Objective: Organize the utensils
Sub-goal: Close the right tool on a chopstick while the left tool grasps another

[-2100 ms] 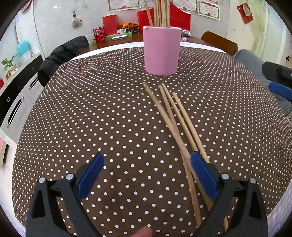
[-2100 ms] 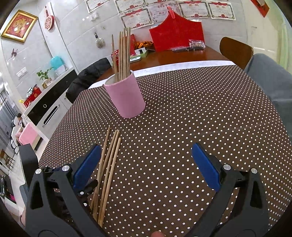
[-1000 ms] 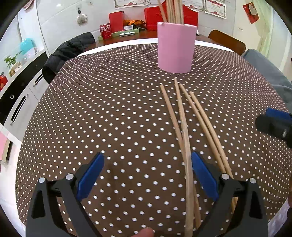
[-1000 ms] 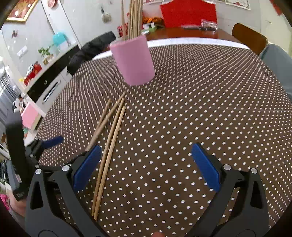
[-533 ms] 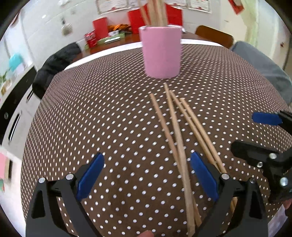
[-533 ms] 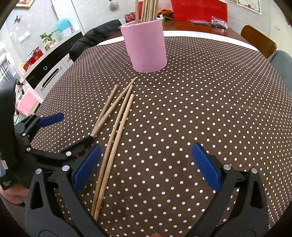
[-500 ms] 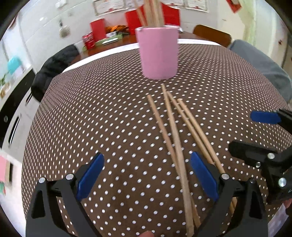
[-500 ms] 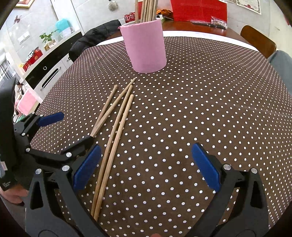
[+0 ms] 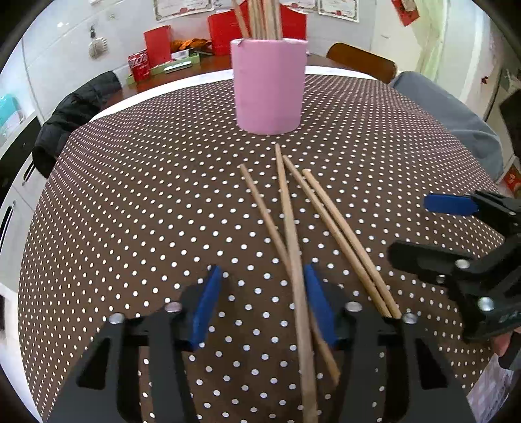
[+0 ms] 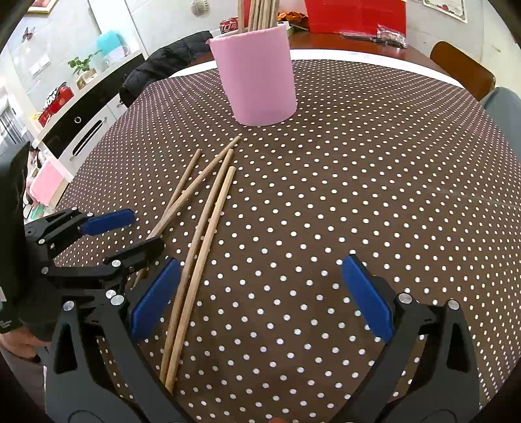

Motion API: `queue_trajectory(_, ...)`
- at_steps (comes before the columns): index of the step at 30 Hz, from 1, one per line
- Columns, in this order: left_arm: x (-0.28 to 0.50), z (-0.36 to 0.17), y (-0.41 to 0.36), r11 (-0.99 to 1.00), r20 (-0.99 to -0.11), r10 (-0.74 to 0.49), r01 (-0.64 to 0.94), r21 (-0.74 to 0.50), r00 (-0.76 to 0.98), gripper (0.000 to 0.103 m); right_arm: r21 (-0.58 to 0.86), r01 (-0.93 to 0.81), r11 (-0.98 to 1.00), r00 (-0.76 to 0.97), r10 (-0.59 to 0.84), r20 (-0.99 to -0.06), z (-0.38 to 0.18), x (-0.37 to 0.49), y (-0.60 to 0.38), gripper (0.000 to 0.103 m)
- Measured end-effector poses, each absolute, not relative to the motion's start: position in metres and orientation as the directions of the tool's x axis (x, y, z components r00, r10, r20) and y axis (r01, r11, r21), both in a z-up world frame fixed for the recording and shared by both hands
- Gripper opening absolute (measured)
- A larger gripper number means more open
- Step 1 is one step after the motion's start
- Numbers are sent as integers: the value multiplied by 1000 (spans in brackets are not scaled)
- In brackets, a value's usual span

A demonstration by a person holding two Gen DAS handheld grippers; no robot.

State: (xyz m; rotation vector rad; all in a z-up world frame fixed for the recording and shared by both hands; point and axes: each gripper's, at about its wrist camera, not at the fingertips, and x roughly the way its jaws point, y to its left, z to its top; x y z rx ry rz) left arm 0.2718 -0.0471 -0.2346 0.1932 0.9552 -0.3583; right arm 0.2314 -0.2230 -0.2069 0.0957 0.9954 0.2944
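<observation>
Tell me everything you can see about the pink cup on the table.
The pink cup is a plain, matte, straight-sided cylinder with no handle, standing upright on the brown polka-dot tablecloth. Several wooden chopsticks stand in it, poking above the rim. Four loose chopsticks lie in front of it, tips pointing toward its base but not touching. Neither tool touches it.

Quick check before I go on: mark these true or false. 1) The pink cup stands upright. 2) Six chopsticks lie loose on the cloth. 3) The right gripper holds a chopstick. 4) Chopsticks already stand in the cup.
1) True: the pink cup stands upright on the dotted tablecloth.
2) False: four loose chopsticks lie there.
3) False: the right gripper is open and holds nothing; the left gripper has just been closing around chopsticks.
4) True: several sticks poke out of it.
</observation>
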Motion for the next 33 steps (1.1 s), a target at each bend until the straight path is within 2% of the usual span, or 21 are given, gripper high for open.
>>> queue_trajectory(1,271,-234,-48,921,-824,-225,388,-7,520,33,215,-200,956,508,288,-811,-207,232,-222,97)
queue_trajectory(3,273,-234,-47,914,-825,-262,403,-46,502,9,215,-206,955,506,292,-812,-207,233,-220,92)
queue_trajectory(9,268,-235,-42,919,-816,-277,387,-73,506,7,174,-220,960,505,264,-822,-210,236,-216,78)
queue_trajectory(13,260,-231,-30,930,-807,-281,355,-96,519,6,143,-238,961,507,248,-826,-209,242,-206,66)
queue_trajectory(23,255,-238,-12,944,-807,-272,310,-116,525,6,18,-283,959,518,169,-839,-212,243,-177,57)
queue_trajectory(26,255,-237,-15,946,-811,-248,314,-84,530,7,-5,-291,957,518,153,-842,-210,242,-172,48)
queue_trajectory(28,262,-236,-20,944,-815,-234,325,-60,529,14,-5,-292,956,515,153,-843,-209,242,-171,36)
queue_trajectory(29,266,-235,-23,943,-817,-228,329,-51,530,25,-4,-292,956,513,153,-844,-208,242,-171,36)
queue_trajectory(30,269,-235,-25,943,-818,-221,330,-41,531,30,3,-288,958,509,156,-846,-207,243,-172,36)
queue_trajectory(33,280,-235,-29,937,-824,-203,348,-8,529,31,22,-274,961,500,162,-851,-207,248,-173,36)
